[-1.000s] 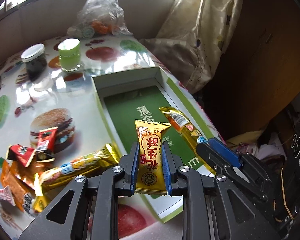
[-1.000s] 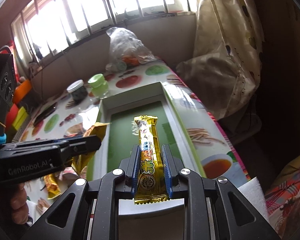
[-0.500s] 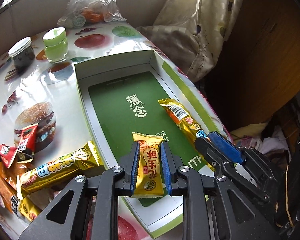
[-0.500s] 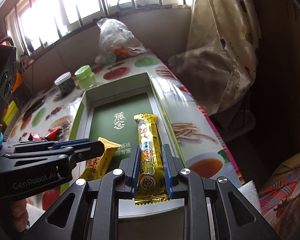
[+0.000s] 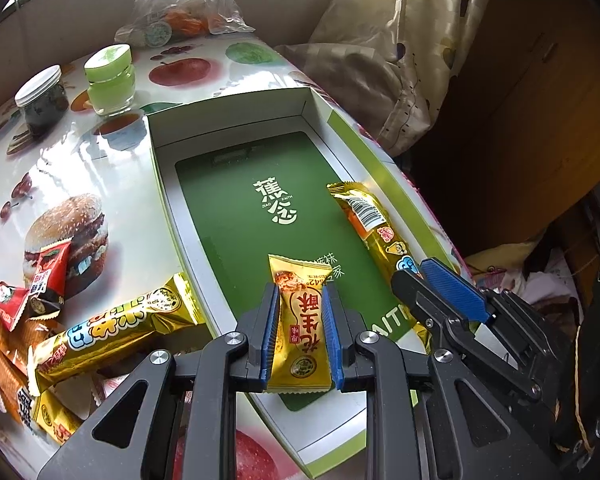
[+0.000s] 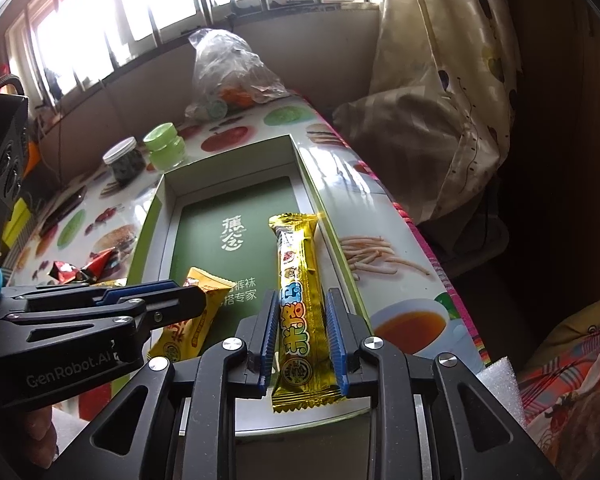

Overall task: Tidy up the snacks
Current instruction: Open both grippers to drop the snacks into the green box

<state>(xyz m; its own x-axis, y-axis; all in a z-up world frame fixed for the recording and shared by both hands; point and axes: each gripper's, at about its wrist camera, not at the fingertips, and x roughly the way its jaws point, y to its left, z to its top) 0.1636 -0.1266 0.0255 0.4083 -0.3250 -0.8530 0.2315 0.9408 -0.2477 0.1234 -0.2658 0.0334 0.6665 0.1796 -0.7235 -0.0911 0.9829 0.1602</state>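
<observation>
A shallow white box with a green floor (image 5: pixel 236 184) lies on the table; it also shows in the right wrist view (image 6: pixel 236 196). My left gripper (image 5: pixel 300 332) is shut on a small yellow peanut-candy packet (image 5: pixel 302 332), low over the box's near end. My right gripper (image 6: pixel 302 336) is shut on a long gold snack bar (image 6: pixel 300 280), low along the box's right side. In the left wrist view the bar (image 5: pixel 374 224) and the right gripper (image 5: pixel 452 300) are on the right. In the right wrist view the packet (image 6: pixel 192 320) and the left gripper (image 6: pixel 100 312) are on the left.
Loose snacks lie left of the box: a gold bar (image 5: pixel 112 336), red packets (image 5: pixel 32 288), orange ones. Two jars (image 5: pixel 110 80) and a plastic bag (image 5: pixel 184 4) stand at the far end. A curtain (image 5: pixel 400 40) hangs past the table's right edge.
Both grippers have come down toward the box floor with their snacks. The box now looms larger in both views. Both jaws look slightly wider around their snacks.
</observation>
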